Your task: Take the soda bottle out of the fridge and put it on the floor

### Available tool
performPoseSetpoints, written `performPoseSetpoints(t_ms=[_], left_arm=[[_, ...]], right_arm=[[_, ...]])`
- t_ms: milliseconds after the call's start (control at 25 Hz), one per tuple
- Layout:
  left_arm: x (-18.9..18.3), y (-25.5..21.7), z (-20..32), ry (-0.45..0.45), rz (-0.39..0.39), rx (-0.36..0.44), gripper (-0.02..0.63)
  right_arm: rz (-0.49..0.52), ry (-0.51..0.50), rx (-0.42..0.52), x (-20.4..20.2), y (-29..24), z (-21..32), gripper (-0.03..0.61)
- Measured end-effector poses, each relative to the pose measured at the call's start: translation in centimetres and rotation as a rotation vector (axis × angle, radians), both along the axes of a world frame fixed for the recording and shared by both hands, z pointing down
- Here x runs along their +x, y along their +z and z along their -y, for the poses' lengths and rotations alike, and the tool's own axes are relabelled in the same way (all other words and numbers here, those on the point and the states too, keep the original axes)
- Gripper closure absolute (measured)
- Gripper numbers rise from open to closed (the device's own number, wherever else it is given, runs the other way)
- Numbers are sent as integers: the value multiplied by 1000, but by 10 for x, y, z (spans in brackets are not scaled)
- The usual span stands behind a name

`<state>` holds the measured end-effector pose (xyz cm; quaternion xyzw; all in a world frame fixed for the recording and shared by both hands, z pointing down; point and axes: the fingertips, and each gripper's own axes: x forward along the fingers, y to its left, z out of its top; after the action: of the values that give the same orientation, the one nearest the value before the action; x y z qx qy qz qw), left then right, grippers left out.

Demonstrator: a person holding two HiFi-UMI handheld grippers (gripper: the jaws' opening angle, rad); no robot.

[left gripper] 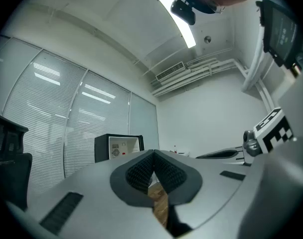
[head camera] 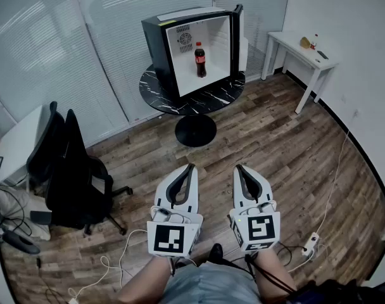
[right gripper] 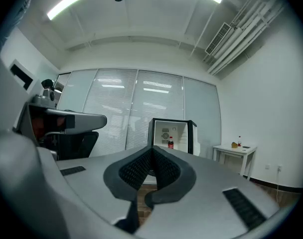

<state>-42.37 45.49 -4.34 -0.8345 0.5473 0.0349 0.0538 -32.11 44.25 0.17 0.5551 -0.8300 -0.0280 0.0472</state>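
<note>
Wooden floor [head camera: 275,144] underfoot, glass-walled office around. Saw soda bottle [head camera: 199,59] standing upright, long axis vertical, in open fridge [head camera: 159,46] on round table [head camera: 208,100], well apart at 12 o'clock. Held left gripper [head camera: 191,166] and right gripper [head camera: 239,168] closed, empty, side by side. Judged left gripper slightly better aligned.

- The print on the soda bottle [head camera: 200,60] was rendered too small to be read.
- Inside the fridge [left gripper: 118,147], in the left gripper view, only a red speck could be made out.
- The white desk [head camera: 12,147] was cut off by the left edge and partly hidden by the office chair [head camera: 72,170].
- The items on the white side table [head camera: 286,40] were too small to be named.
- The person's forearms [head camera: 145,284] were cut off by the bottom edge.
</note>
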Motion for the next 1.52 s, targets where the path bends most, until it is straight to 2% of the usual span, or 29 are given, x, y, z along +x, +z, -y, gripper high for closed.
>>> performPoseSetpoints(t_ms=[320,640,920,1200,1520], left_arm=[[19,6,15,-1,-1,-3,603],[43,19,43,-40,11,-27,603],[58,21,77,-39,2,-31,603],[54,45,146,-57,-5,-76,603],[50,75,270,-48,-36,-124,603]], right_arm=[[4,-7,12,18,2,14,566],[7,-16,-18,53,9,50,565],[13,-3,-22,67,11,88,565],[-2,-19,-60,65,35,152,565],[-3,-27,-130,55,70,273,565]])
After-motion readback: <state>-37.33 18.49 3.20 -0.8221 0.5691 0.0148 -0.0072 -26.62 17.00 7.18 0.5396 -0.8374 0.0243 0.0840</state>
